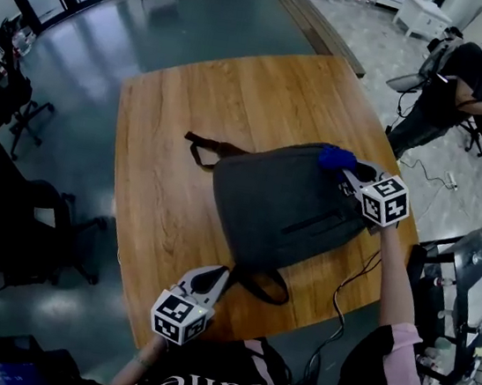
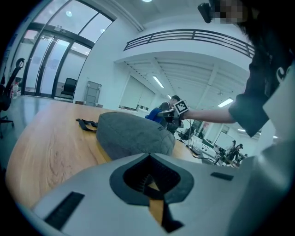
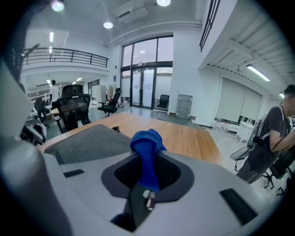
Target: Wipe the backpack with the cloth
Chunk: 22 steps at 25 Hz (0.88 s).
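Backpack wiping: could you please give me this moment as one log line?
right gripper: shut on blue cloth, at far edge of grey fabric backpack | left gripper: shut, empty, beside near edge | backpack: flat on wooden table

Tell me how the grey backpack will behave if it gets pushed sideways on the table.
The backpack looks soft: its fabric domes and sags, so it would probably dent before sliding. Lying flat on the wooden table, it shouldn't tip or roll. Its loose straps would likely drag behind.
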### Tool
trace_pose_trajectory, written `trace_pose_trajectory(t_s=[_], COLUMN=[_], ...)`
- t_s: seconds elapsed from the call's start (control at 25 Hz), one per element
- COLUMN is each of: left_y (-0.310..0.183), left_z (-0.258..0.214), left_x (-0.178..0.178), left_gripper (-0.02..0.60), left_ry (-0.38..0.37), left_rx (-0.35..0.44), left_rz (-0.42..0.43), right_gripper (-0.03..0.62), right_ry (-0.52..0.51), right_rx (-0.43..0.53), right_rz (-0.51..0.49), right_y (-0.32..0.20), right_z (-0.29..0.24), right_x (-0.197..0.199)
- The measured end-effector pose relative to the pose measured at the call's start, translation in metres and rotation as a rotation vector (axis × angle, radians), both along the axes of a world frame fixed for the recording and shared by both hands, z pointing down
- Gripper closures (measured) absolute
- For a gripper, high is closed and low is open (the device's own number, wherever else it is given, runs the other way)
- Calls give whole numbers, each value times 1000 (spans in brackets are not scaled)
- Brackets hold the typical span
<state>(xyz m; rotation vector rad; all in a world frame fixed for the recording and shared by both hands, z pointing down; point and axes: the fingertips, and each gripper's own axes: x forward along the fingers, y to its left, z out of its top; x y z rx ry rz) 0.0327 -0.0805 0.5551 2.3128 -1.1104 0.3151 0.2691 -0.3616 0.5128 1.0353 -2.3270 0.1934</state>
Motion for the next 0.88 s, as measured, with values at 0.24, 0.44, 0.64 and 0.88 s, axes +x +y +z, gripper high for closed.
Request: trace_pose_trajectory(t_s=[0.24,0.44,0.64,0.88], left_y=[4,3,6,7], left_z=[-1,0,0,1], left_x=[6,5,9,9], left_gripper=[583,583,583,583], left_ry=[5,7,1,-10], left_rx=[-2,-2,-5,-6], left_rz=[33,24,26,28], right_gripper=[528,528,528,528], right_ry=[-100,-137,-173,-163], right_rx=[12,9,-31,24], right_rz=[65,131,209,223], right_y=[75,138,189,171], right_z=[-12,-11,-6,-26], right_x=[25,44,61,77])
